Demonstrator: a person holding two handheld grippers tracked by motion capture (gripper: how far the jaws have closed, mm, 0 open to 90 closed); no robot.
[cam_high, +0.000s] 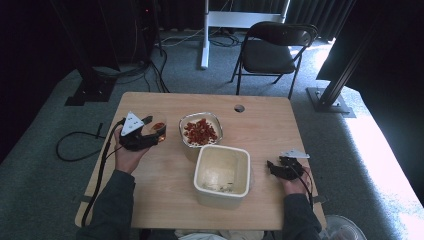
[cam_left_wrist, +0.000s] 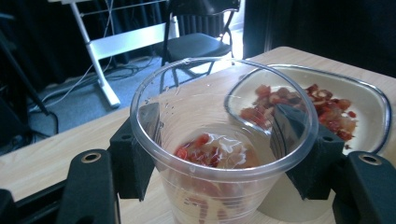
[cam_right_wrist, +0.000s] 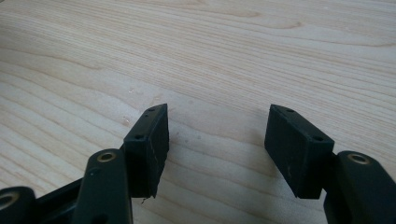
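Two grippers are at work over a wooden surface (cam_high: 150, 200). At about 9 o'clock from the middle of the surface, the left gripper (cam_high: 150, 131) holds a clear plastic cup (cam_left_wrist: 219, 140). Its two black fingers (cam_left_wrist: 140, 144) press on the sides of the cup, one on each side, so the cup is gripped tight. The cup stands upright and has some small red pieces (cam_left_wrist: 201, 149) and a little clear stuff at the bottom. In the high view the cup (cam_high: 158, 128) sits just beside a glass bowl (cam_high: 201, 131), at the bowl's 9 o'clock. The bowl is full of more chopped red bits (cam_high: 201, 132). In the left gripper view the bowl (cam_left_wrist: 369, 93) shows behind the cup, at about 2 o'clock. A big white square tub (cam_high: 222, 172) sits near the middle of the surface, at the bowl's 5 o'clock and touching it or almost so. It looks nearly empty, with just a little dark stuff inside. The right gripper (cam_high: 272, 167) is low over the surface at about 3 o'clock, well apart from the tub. Its fingers (cam_right_wrist: 149, 140) stand wide apart with nothing between them but bare wood. A black folding chair (cam_high: 272, 50) stands on the grey floor at 12 o'clock past the surface.
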